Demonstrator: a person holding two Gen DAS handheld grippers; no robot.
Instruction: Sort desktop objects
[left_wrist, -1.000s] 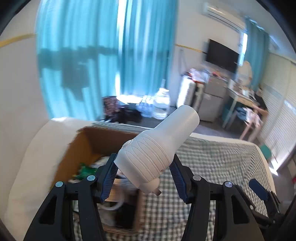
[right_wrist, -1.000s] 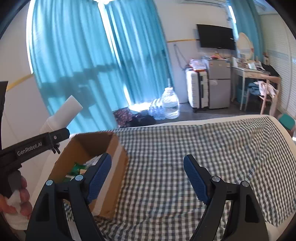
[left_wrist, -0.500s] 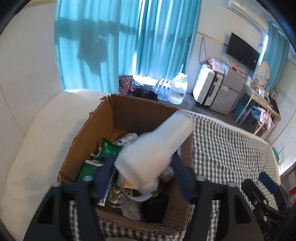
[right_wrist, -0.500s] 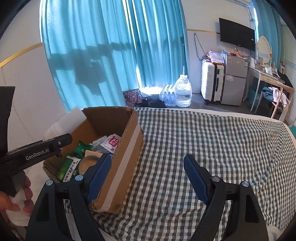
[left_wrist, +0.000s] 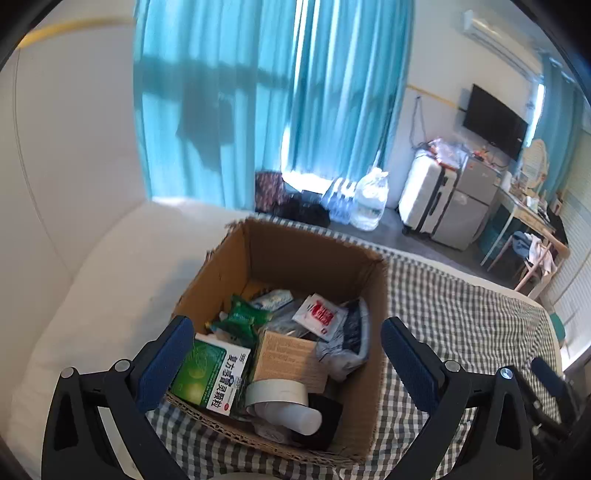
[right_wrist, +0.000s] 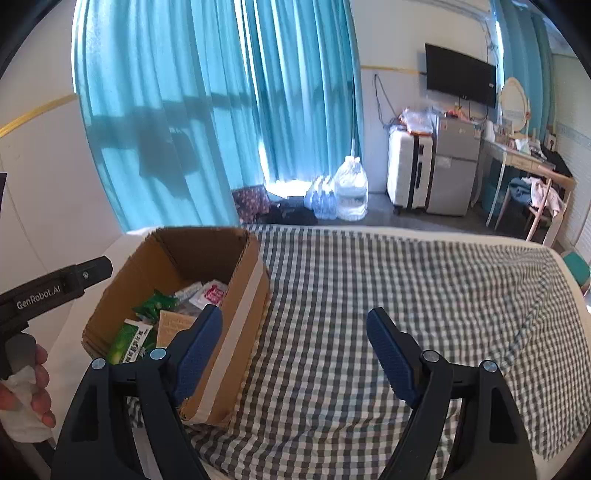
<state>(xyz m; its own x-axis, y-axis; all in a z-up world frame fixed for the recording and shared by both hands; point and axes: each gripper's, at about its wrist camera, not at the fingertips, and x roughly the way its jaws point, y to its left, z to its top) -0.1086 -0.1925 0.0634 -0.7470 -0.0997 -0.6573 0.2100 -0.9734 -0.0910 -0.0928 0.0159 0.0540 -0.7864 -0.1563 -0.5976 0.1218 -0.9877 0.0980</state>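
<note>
White bottle (left_wrist: 291, 415), held a second ago, now lies in cardboard box (left_wrist: 369, 295); left gripper (left_wrist: 288, 365) jaws opening, empty. Right gripper (right_wrist: 295, 350) jaws spread, empty. One item sorted.

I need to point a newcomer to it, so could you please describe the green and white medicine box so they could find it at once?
Start at the open cardboard box on the checked cloth. Look in its near-left corner, beside the brown card packet. The medicine box is the flat green carton with a white side panel of dark printed characters; the other green item is a crinkled packet.
</note>
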